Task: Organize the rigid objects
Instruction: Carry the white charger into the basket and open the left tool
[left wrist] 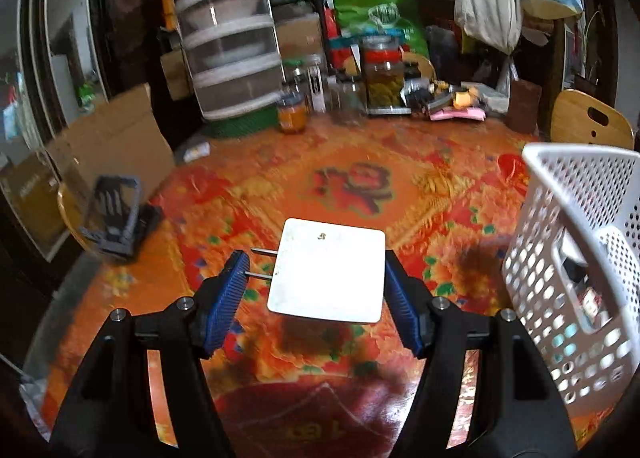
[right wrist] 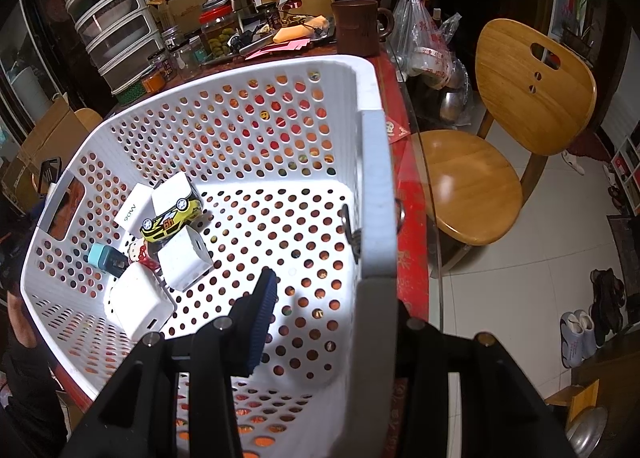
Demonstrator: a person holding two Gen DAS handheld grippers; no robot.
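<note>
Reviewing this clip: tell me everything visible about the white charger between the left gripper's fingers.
The white charger is a flat, square plastic block with rounded corners and a small dark mark on its glossy top face. Two metal prongs stick out of its left side. It lies level between the left gripper fingers, above the red patterned table. The right finger meets its edge; the prongs reach the left one.

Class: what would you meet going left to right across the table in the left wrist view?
Black phone stand → white charger between the left tongs → white perforated basket.
</note>
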